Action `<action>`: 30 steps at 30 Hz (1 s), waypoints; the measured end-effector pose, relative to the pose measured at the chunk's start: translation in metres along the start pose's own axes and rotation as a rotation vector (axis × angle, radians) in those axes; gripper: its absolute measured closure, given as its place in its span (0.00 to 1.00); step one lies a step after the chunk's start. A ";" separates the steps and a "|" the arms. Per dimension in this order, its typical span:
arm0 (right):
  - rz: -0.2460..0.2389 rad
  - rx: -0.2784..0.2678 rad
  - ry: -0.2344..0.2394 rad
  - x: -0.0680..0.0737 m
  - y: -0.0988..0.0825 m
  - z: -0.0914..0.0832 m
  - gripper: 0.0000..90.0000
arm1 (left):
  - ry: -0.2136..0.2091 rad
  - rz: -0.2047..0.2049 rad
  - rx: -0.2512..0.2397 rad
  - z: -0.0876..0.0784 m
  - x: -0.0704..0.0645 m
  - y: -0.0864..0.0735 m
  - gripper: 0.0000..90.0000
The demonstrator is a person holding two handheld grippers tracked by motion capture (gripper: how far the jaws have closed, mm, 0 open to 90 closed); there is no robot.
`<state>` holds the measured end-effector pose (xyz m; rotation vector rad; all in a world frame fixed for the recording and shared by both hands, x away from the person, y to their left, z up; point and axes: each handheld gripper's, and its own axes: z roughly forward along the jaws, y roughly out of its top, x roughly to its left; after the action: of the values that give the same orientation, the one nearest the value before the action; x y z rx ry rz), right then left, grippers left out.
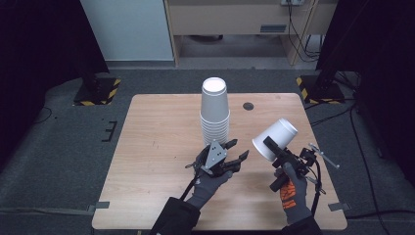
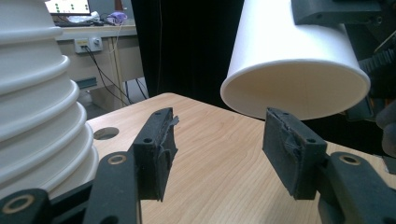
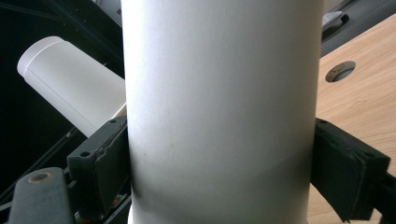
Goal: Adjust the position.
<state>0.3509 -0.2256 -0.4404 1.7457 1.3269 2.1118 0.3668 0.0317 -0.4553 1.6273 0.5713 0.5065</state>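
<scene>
Wooden and pale, the table [image 1: 161,161] carried the work, with a stack of white paper cups [image 1: 215,111] standing upside down near its middle, nested rim-down so each could be lifted off the top. At about four o'clock from that stack, the single cup [image 1: 275,139] hung tilted above the tabletop, its open rim turned toward the other hand, likely so it could be passed over or reseated. Across its wall the right gripper [image 1: 272,147] was clamped, both pads pressing the sides. At six o'clock from the stack, just beside its base, the left gripper [image 1: 235,150] stood roughly half open and empty, its jaws pointing at the cup's rim.
</scene>
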 end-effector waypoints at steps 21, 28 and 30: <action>0.009 0.016 0.002 -0.001 -0.003 0.002 0.16 | 0.007 -0.007 -0.005 0.024 -0.001 -0.004 0.49; 0.013 0.021 -0.001 -0.002 -0.004 0.003 0.16 | -0.001 -0.015 -0.021 0.029 -0.001 -0.004 0.49; 0.016 0.022 0.002 -0.002 -0.005 0.003 0.16 | -0.004 -0.014 -0.022 0.030 -0.002 -0.004 0.49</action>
<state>0.3522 -0.2221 -0.4452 1.7693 1.3459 2.1156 0.3834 0.0073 -0.4634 1.6015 0.5724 0.4977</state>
